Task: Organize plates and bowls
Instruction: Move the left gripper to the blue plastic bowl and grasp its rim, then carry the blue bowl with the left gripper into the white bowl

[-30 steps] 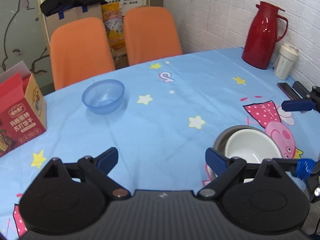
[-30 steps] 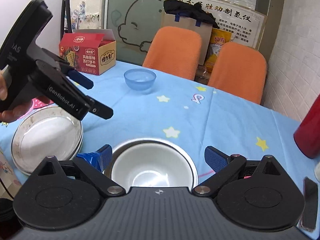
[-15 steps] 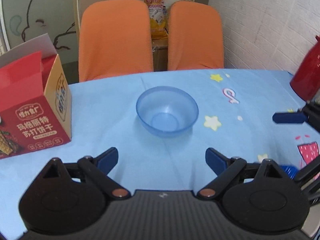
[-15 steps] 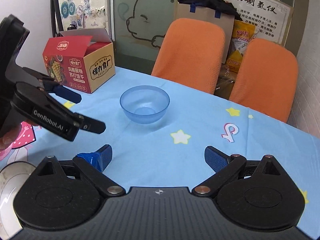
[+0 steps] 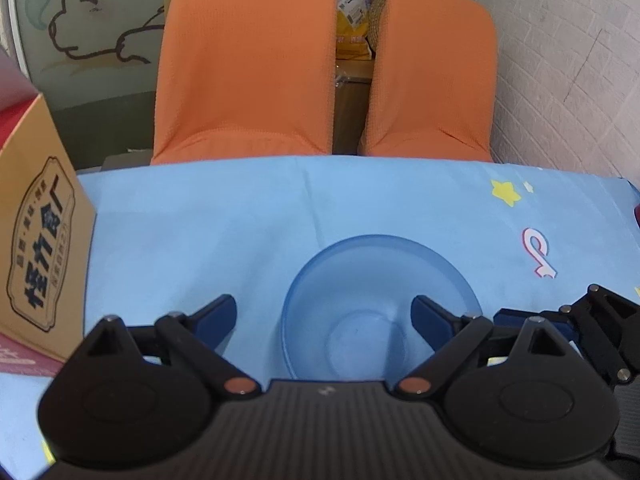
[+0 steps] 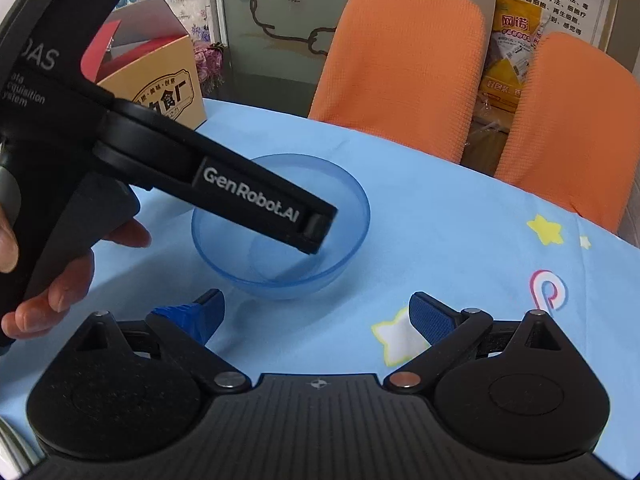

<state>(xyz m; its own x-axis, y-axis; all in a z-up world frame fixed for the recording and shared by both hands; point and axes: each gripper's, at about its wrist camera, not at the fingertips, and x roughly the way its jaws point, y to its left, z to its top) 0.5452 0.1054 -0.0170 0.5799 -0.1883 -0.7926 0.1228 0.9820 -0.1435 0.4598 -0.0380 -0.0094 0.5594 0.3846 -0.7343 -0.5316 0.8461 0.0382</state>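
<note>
A clear blue plastic bowl [image 5: 372, 280] sits upright on the blue tablecloth. My left gripper [image 5: 322, 316] is open, its right finger inside the bowl and its left finger outside the bowl's left rim. In the right wrist view the same bowl [image 6: 344, 216] lies ahead, with the left gripper's finger [image 6: 316, 228] reaching into it. My right gripper [image 6: 314, 314] is open and empty, just short of the bowl.
A red and tan cardboard box [image 5: 36, 248] stands at the left of the bowl; it also shows in the right wrist view [image 6: 160, 92]. Two orange chairs [image 5: 248, 60] stand behind the table's far edge. A white brick wall [image 5: 572, 60] is at the right.
Both grippers have moved forward to the blue bowl, leaving the nested white and metal bowls out of view. The left gripper now straddles the bowl's left rim.
</note>
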